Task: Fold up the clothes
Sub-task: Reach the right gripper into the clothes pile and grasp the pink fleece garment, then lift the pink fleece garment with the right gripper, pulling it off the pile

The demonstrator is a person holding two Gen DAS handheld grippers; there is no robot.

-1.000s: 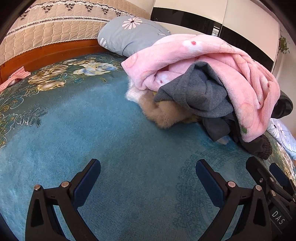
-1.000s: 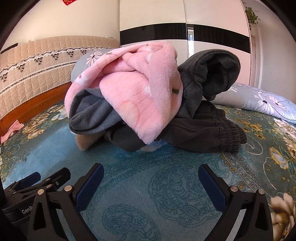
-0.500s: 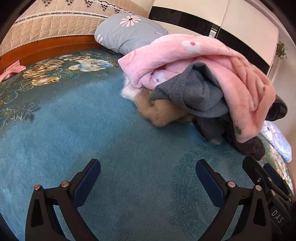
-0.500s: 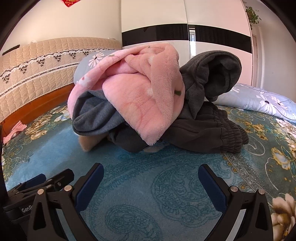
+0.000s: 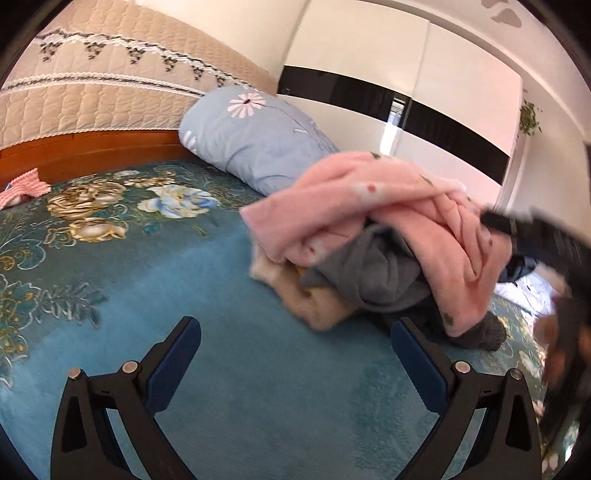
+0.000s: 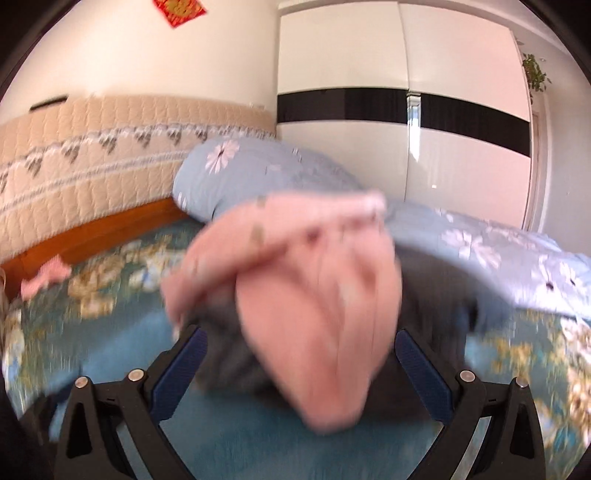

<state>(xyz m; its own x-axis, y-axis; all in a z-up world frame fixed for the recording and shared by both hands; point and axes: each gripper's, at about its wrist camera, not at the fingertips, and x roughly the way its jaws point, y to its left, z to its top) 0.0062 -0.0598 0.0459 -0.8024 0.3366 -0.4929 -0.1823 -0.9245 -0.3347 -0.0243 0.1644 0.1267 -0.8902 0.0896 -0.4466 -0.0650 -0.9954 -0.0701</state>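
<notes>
Clothes pile [image 5: 373, 251], no legible writing

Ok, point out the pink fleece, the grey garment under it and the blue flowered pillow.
pink fleece [image 5: 369, 199], left wrist view, upper fold.
grey garment [image 5: 373, 273], left wrist view, bunched middle below the pink.
blue flowered pillow [image 5: 255, 144], left wrist view, its broad face.

This is a bedroom in a home. A bed with a teal flowered bedspread [image 5: 110, 258] fills the lower part of both views, backed by a quilted beige headboard [image 5: 92, 99] on a wooden frame, with a pale blue flowered pillow [image 5: 251, 136] lying against it. Behind the bed stands a glossy white wardrobe [image 6: 461, 155] crossed by a black band, and a red paper decoration [image 6: 179, 9] hangs high on the wall
</notes>
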